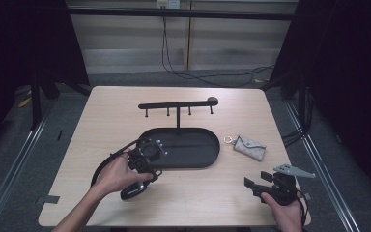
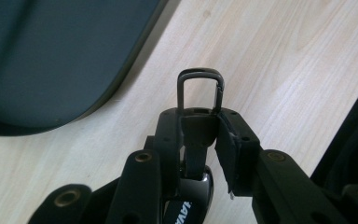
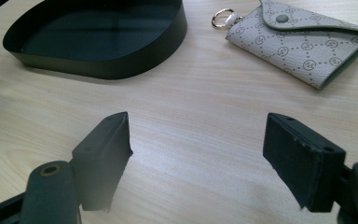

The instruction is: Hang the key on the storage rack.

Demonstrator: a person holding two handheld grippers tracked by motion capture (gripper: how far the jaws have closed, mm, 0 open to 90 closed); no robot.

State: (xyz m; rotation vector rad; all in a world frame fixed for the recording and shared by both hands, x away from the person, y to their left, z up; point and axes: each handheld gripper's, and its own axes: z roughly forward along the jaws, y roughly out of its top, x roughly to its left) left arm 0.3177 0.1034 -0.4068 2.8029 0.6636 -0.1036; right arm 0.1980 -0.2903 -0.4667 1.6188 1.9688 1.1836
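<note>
My left gripper (image 1: 147, 175) (image 2: 200, 123) is shut on the strap of a black key fob (image 1: 133, 191) (image 2: 191, 196), just in front of the tray's near left end. The strap's dark metal clasp (image 2: 200, 88) sticks out past the fingertips, and the glossy fob body hangs on the near side of the jaws. A black oval tray (image 1: 207, 159) (image 2: 51, 70) (image 3: 98, 60) lies mid-table. Behind it stands a black rack with hooks (image 1: 178, 104). My right gripper (image 1: 253, 186) (image 3: 198, 140) stands open over bare wood near the front right corner, with nothing between its fingers.
A grey patterned key pouch (image 1: 249, 146) (image 3: 303, 42) with a metal ring (image 3: 223, 18) lies right of the tray. The left gripper's cable (image 1: 101, 166) loops over the table's left part. Dark curtains flank both sides, and the table's front edge is near both hands.
</note>
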